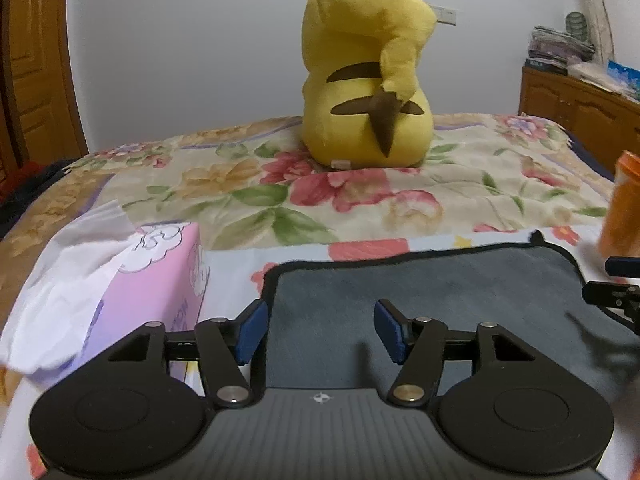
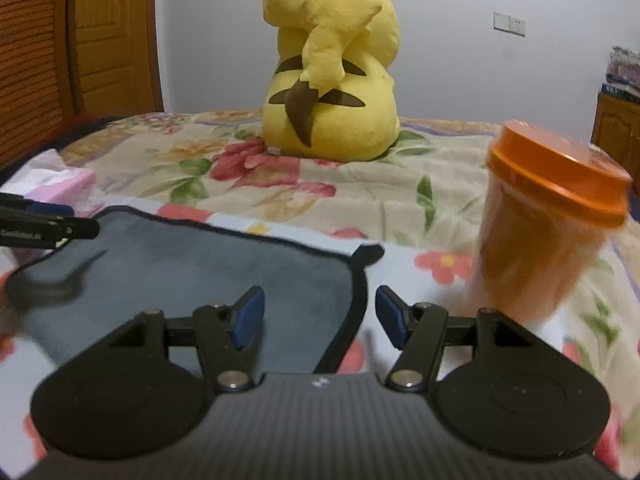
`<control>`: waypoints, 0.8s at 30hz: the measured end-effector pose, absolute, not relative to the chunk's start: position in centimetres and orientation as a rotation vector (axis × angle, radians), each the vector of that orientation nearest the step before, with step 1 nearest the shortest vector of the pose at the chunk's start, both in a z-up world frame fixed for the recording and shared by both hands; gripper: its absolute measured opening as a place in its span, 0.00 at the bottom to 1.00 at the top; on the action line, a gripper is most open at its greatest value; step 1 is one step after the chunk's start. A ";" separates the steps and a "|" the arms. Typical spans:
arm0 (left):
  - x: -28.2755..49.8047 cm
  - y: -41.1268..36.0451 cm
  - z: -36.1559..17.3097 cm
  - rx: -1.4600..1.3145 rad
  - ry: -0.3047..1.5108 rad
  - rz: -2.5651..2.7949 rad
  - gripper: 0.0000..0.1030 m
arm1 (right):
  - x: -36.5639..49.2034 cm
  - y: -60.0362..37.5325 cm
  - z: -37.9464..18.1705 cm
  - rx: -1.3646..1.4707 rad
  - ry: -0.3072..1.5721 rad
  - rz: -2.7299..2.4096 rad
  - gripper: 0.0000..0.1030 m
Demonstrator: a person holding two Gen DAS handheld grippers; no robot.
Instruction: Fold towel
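Note:
A dark grey towel (image 1: pixel 440 292) with a black hem lies flat on the floral bedspread; it also shows in the right wrist view (image 2: pixel 192 276). My left gripper (image 1: pixel 322 328) is open and empty above the towel's left side, its left finger over the left hem. My right gripper (image 2: pixel 320 316) is open and empty, straddling the towel's right hem near the far right corner. The right gripper's tip shows at the right edge of the left wrist view (image 1: pixel 616 292). The left gripper's tip shows at the left edge of the right wrist view (image 2: pixel 48 228).
A pink tissue box (image 1: pixel 152 292) with white tissue sticking out stands just left of the towel. An orange lidded jar (image 2: pixel 544 224) stands just right of it. A yellow plush toy (image 1: pixel 368 76) sits farther back on the bed. A wooden cabinet (image 1: pixel 580 104) is at the far right.

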State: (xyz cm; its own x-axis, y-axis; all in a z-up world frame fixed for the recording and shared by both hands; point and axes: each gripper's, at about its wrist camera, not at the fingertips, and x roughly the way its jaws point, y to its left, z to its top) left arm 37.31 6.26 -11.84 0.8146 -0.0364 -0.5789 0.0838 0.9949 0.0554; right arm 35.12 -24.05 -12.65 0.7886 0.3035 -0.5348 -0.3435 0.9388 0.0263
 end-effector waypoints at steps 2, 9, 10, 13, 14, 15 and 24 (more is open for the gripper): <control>36.3 6.1 -11.4 0.086 0.617 -0.066 0.64 | 34.0 -24.0 -12.3 -0.071 0.573 0.352 0.60; 33.2 5.8 -10.2 0.090 0.624 -0.072 0.69 | 30.9 -24.5 -10.2 -0.060 0.575 0.351 0.61; 32.8 5.8 -10.0 0.091 0.625 -0.073 0.70 | 30.5 -24.5 -9.9 -0.058 0.572 0.350 0.61; 31.8 5.7 -9.5 0.098 0.626 -0.071 0.74 | 29.4 -24.8 -9.0 -0.046 0.561 0.346 0.63; 31.4 5.6 -9.3 0.104 0.627 -0.071 0.75 | 29.0 -24.9 -8.8 -0.041 0.559 0.346 0.64; 31.1 5.5 -9.1 0.107 0.629 -0.074 0.77 | 28.7 -25.0 -8.6 -0.037 0.557 0.346 0.64; 27.7 4.6 -7.1 0.107 0.615 -0.103 0.85 | 26.0 -25.1 -6.8 -0.045 0.538 0.341 0.81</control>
